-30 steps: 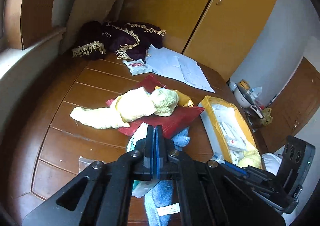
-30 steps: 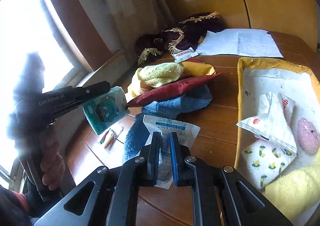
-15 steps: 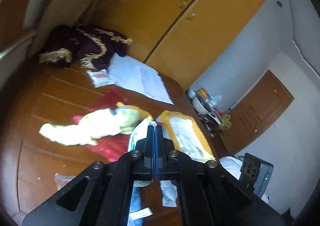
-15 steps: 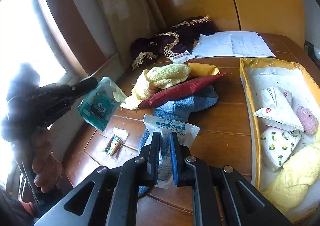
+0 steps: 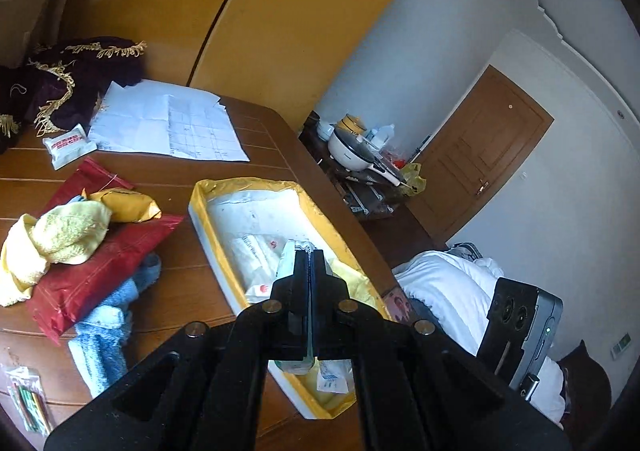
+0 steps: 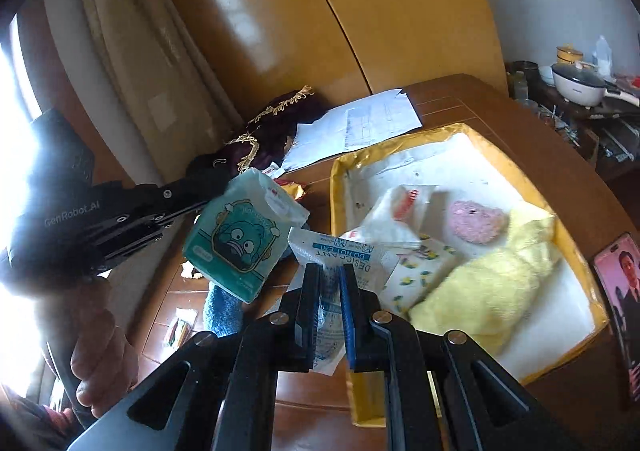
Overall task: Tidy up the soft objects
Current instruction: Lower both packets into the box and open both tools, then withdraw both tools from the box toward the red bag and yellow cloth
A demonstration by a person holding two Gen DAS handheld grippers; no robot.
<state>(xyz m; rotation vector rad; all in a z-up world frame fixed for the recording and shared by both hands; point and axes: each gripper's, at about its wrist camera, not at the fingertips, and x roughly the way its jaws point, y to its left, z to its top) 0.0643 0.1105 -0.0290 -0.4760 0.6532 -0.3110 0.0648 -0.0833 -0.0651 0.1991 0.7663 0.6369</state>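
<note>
My left gripper (image 6: 224,183) is shut on a teal tissue pack (image 6: 240,243) with a cartoon face and holds it in the air left of the tray. In the left wrist view the jaws (image 5: 309,255) are pressed together, with the pack's edge (image 5: 287,259) showing beside them. My right gripper (image 6: 330,271) is shut on a white desiccant packet (image 6: 336,251), lifted at the tray's near left corner. The white tray (image 6: 472,131) has a yellow lining and holds a yellow towel (image 6: 492,283), a pink plush (image 6: 476,225) and white packs.
On the wooden table left of the tray (image 5: 208,227) lie a yellow cloth (image 5: 60,235), a red pouch (image 5: 100,263) and a blue towel (image 5: 108,323). Papers (image 5: 168,123) and a dark fringed cloth (image 5: 72,75) sit at the back. A phone (image 6: 616,291) lies right of the tray.
Both grippers have swung right, from the pile to the tray. The desiccant packet has come up off the blue towel, and the tissue pack now hangs close beside it.
</note>
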